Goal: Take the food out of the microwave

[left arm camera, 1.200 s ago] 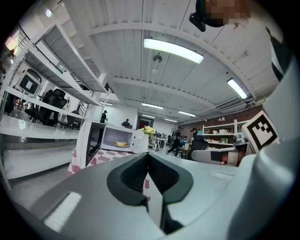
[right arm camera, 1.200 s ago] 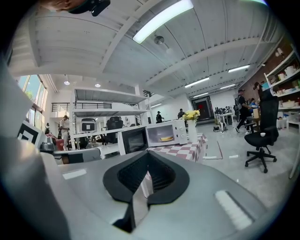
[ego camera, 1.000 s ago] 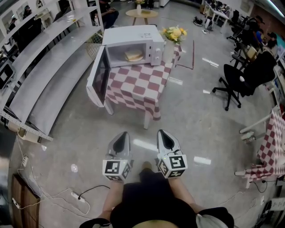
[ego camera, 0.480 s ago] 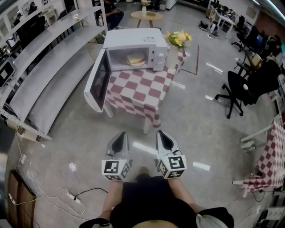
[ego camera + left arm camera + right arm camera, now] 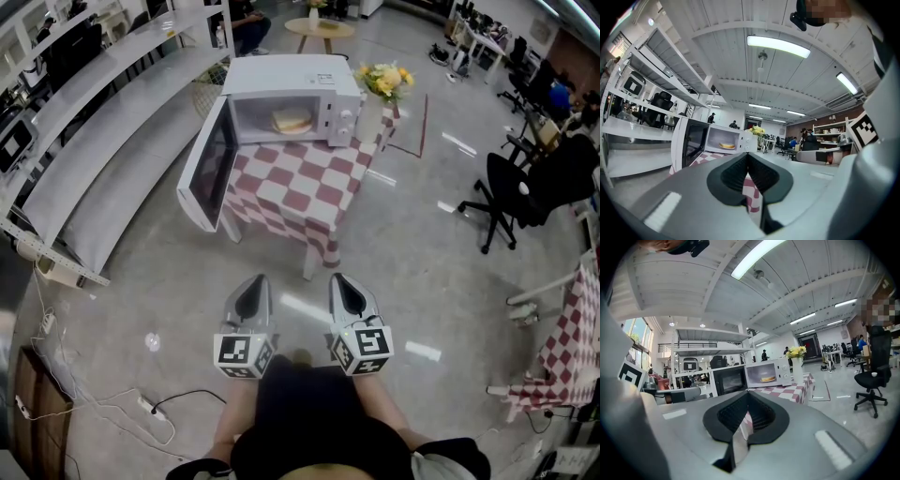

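A white microwave [image 5: 298, 97] stands on a red-and-white checked table [image 5: 300, 187], its door [image 5: 208, 165] swung wide open to the left. Inside lies the food [image 5: 292, 121], a pale round bread on a plate; it also shows small as the food [image 5: 726, 146] and the food [image 5: 768, 378] in the gripper views. My left gripper [image 5: 253, 292] and right gripper [image 5: 345, 288] are held side by side over the floor, well short of the table. Both are shut with nothing between the jaws.
Long grey shelves [image 5: 103, 141] run along the left. A vase of yellow flowers [image 5: 382, 82] stands right of the microwave. A black office chair [image 5: 511, 192] is at the right, another checked table [image 5: 567, 328] at the far right. Cables and a power strip [image 5: 150, 405] lie on the floor.
The microwave and table have shifted slightly lower and rightward in the head view as I come nearer. Both grippers stay shut, side by side.
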{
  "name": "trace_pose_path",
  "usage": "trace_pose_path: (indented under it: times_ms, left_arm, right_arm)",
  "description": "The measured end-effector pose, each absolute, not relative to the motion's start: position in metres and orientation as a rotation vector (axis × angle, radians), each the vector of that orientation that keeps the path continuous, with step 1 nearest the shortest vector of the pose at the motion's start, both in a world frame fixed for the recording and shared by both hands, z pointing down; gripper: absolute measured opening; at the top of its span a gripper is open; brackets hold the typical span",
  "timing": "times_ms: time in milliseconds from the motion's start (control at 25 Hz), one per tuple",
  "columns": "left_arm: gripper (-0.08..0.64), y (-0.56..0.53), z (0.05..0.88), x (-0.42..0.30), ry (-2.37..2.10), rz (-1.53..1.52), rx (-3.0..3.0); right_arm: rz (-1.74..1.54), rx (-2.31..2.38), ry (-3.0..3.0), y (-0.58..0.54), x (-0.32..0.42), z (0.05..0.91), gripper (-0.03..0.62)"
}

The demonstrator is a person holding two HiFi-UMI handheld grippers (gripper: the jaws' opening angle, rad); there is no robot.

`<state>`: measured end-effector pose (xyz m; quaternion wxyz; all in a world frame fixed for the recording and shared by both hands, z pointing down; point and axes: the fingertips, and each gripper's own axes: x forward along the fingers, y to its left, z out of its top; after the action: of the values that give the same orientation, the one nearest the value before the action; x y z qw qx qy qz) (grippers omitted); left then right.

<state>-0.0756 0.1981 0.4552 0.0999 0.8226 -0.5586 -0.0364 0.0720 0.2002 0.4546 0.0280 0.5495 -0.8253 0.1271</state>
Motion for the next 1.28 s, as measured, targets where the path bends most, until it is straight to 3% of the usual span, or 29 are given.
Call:
trace_pose_path:
  times_ms: [1280]
  left_arm:
    - [0.011, 0.183, 0.461, -0.063, -1.643, -0.09, 2.4]
  right_arm:
    - [0.47, 1.669, -2.538, 0.184, 0.077, 0.468, 0.0]
